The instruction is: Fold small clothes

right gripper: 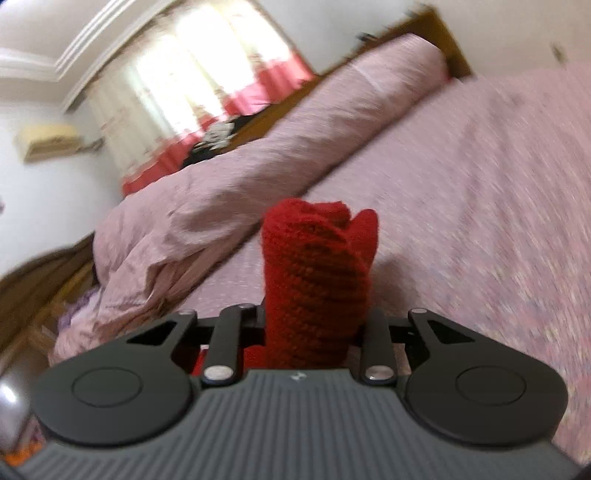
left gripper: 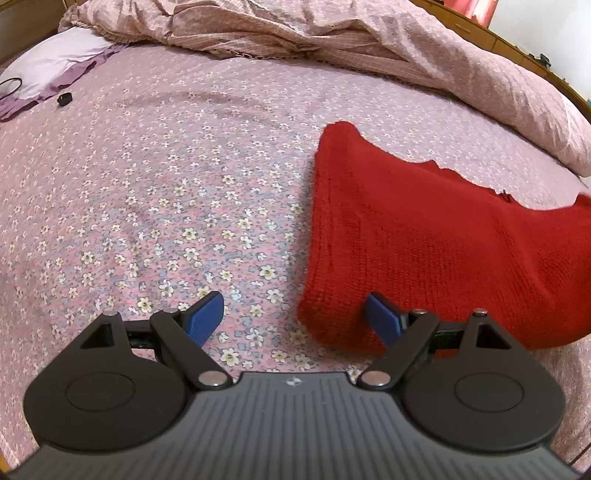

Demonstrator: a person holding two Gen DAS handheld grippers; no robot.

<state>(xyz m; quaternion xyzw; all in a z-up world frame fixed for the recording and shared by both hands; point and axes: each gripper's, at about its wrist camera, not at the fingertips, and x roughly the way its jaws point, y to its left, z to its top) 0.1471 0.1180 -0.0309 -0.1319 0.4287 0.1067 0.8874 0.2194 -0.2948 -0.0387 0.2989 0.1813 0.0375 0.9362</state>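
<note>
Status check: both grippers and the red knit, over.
Left gripper open, low at the red knit garment's near corner. Right gripper shut on a bunched fold of it, lifted. Crumpled quilt behind; nothing blocking.

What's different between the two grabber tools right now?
The left gripper has its jaws spread wide and holds nothing; the right gripper is clamped on the red knit garment. The left one sits low over the bedsheet; the right view is tilted and blurred. Both are black.

This is a bedroom in a home: a bed with a floral pink sheet (left gripper: 147, 192), a rumpled pink quilt (left gripper: 332, 33), a pillow (left gripper: 55, 62), and a curtained window (right gripper: 192, 62).
</note>
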